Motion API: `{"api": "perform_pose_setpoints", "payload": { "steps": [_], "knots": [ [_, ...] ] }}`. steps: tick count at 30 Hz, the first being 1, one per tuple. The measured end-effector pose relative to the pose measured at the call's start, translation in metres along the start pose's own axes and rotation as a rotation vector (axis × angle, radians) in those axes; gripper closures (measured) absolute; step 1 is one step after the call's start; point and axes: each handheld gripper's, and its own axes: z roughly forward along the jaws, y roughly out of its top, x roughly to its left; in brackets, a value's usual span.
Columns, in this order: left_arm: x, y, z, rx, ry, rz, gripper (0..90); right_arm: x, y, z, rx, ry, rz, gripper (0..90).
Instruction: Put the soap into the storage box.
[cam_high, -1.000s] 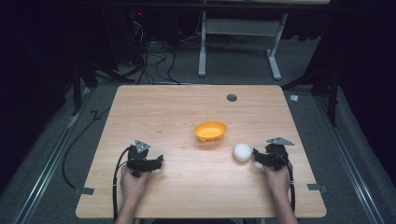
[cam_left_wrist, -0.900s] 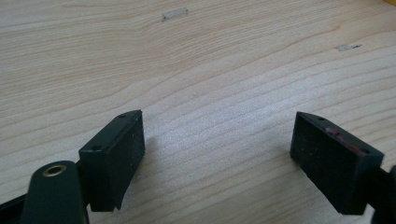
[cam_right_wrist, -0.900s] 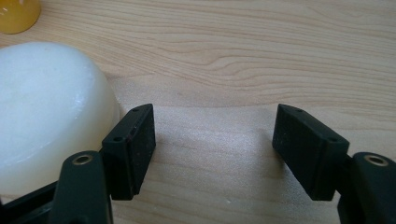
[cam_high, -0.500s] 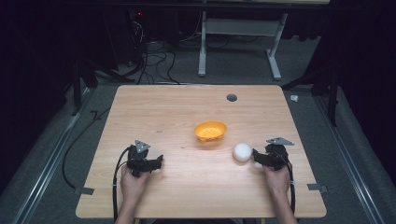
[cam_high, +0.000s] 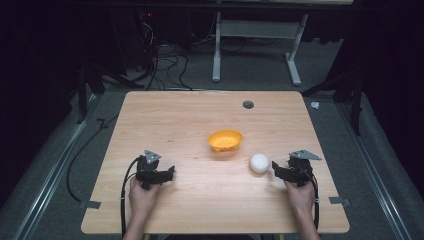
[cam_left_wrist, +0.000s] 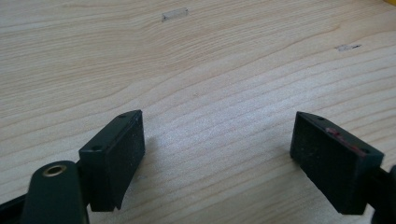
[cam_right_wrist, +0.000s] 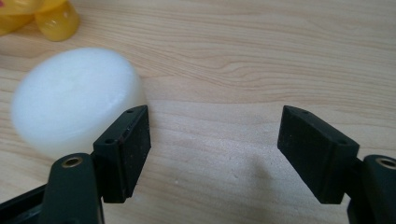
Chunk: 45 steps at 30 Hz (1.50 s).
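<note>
Apparently this is the reach step: the right hand-held gripper (cam_high: 274, 170), lower right of the high view, has just been opening its jaws and now has them apart with nothing between them, the white foam ball (cam_high: 259, 163) sitting just beside its left jaw, at the left of the right gripper view (cam_right_wrist: 74, 100). The left hand-held gripper (cam_high: 169, 173), lower left, rests open and empty on the bare tabletop (cam_high: 175, 120). Next move likely calls for shifting the right one sideways so the ball sits between the jaws, then closing; orange bowl (cam_high: 225, 140) at centre looks like the probable target.
</note>
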Motion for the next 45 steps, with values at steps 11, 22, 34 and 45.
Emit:
{"api": "perform_pose_setpoints", "payload": {
  "steps": [11, 22, 34, 45],
  "knots": [
    [0.0, 0.0, 0.0, 0.0, 0.0, 0.0, 18.2, 0.012, -0.005, -0.023, -0.039, 0.033, -0.019, 26.7],
    [0.0, 0.0, 0.0, 0.0, 0.0, 0.001, 18.2, 0.029, -0.007, -0.029, -0.046, 0.089, -0.057, 25.6],
    [0.0, 0.0, 0.0, 0.0, 0.0, 0.001, 18.2, 0.046, 0.0, -0.017, -0.027, 0.141, -0.094, 22.4],
    [0.0, 0.0, 0.0, 0.0, -0.001, 0.001, 18.2, 0.053, 0.01, -0.004, -0.023, 0.14, -0.118, 19.3]
  ]
}}
